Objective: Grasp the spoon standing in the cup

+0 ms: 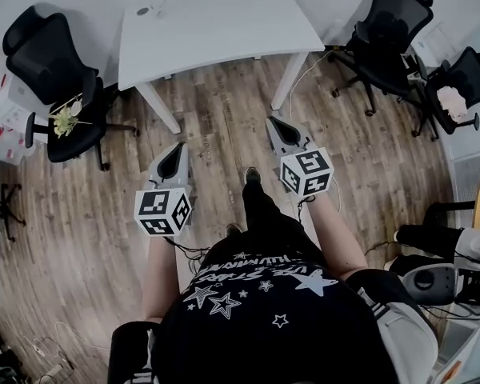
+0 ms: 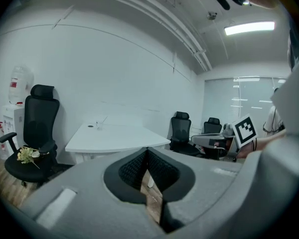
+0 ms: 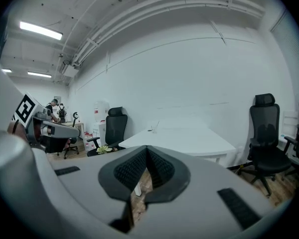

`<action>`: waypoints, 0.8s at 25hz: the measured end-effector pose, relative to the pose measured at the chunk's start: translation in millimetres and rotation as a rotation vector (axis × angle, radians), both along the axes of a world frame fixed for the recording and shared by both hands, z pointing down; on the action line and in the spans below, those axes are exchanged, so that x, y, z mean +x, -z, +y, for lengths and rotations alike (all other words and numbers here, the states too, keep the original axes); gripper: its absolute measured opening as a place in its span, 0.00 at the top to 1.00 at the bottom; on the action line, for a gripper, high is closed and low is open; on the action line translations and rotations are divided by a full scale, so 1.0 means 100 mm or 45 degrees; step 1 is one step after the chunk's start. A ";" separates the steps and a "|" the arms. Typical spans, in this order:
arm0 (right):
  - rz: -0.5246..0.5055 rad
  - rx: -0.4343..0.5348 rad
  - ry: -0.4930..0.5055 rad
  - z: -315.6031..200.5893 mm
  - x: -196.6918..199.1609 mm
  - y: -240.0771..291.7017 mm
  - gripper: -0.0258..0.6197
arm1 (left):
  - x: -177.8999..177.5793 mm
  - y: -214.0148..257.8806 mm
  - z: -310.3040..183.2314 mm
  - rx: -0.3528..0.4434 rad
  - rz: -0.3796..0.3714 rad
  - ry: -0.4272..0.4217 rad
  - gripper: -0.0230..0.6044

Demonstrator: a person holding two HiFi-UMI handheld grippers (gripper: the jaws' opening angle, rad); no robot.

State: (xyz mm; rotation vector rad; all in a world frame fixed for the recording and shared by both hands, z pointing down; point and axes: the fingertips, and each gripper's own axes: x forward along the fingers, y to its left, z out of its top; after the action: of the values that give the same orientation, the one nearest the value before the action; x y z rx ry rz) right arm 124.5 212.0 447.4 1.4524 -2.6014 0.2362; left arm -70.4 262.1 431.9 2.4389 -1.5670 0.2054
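A small clear cup with a thin spoon leaning in it stands near the far left of the white table. From the left gripper view the cup looks tiny, and so does the cup from the right gripper view. Both grippers are held over the wooden floor, well short of the table and pointing towards it. My left gripper is shut with nothing in it. The jaws of my right gripper also meet, empty.
A black office chair with a bunch of flowers on its seat stands left of the table. More black chairs are at the right. A small dark disc lies beside the cup. A water dispenser stands by the wall.
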 end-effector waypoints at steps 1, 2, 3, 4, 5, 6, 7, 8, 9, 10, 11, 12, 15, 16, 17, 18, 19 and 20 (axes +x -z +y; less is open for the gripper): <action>0.003 -0.003 0.008 -0.07 -0.03 -0.01 0.95 | -0.02 -0.01 -0.06 -0.006 0.001 0.007 0.95; 0.001 -0.007 0.017 -0.15 -0.06 -0.02 0.95 | -0.04 -0.02 -0.12 -0.011 0.000 0.017 0.95; -0.003 -0.010 0.027 -0.24 -0.08 -0.03 0.95 | -0.06 -0.03 -0.19 -0.015 0.001 0.027 0.95; -0.006 -0.013 0.039 -0.34 -0.10 -0.04 0.95 | -0.08 -0.04 -0.27 -0.018 0.005 0.039 0.95; -0.009 -0.015 0.050 -0.44 -0.12 -0.06 0.95 | -0.09 -0.05 -0.34 -0.021 0.010 0.052 0.95; -0.012 -0.015 0.060 -0.55 -0.13 -0.07 0.95 | -0.10 -0.06 -0.42 -0.023 0.013 0.065 0.95; -0.016 -0.015 0.069 -0.67 -0.14 -0.07 0.95 | -0.11 -0.06 -0.51 -0.025 0.013 0.076 0.95; -0.023 -0.016 0.076 -0.80 -0.15 -0.07 0.95 | -0.11 -0.06 -0.62 -0.026 0.011 0.086 0.95; -0.031 -0.020 0.083 -0.94 -0.16 -0.07 0.95 | -0.13 -0.05 -0.74 -0.027 0.008 0.096 0.95; -0.039 -0.025 0.091 -1.09 -0.17 -0.07 0.95 | -0.14 -0.04 -0.87 -0.028 0.007 0.104 0.95; -0.045 -0.032 0.101 -1.24 -0.18 -0.07 0.95 | -0.15 -0.03 -1.00 -0.030 0.010 0.113 0.95; -0.050 -0.039 0.112 -1.38 -0.20 -0.06 0.95 | -0.15 -0.03 -1.14 -0.031 0.015 0.122 0.95; -0.053 -0.048 0.133 -1.81 -0.18 -0.04 0.95 | -0.13 0.01 -1.53 -0.030 0.027 0.144 0.95; -0.051 -0.048 0.138 -1.94 -0.17 -0.03 0.95 | -0.11 0.02 -1.65 -0.030 0.028 0.148 0.95; -0.048 -0.048 0.144 -2.07 -0.16 -0.02 0.95 | -0.08 0.03 -1.76 -0.030 0.029 0.149 0.95; -0.044 -0.048 0.152 -2.18 -0.15 -0.02 0.95 | -0.06 0.03 -1.87 -0.032 0.030 0.150 0.95; -0.039 -0.048 0.162 -2.28 -0.14 -0.02 0.95 | -0.04 0.02 -1.97 -0.035 0.031 0.152 0.95; -0.034 -0.048 0.171 -2.38 -0.13 -0.03 0.95 | -0.03 0.01 -2.06 -0.041 0.030 0.155 0.95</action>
State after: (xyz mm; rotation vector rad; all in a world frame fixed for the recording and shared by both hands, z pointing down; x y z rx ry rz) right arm 111.1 -26.0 450.6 1.2644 -2.6871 0.2885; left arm -73.2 55.8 431.0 2.3043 -1.6820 0.1777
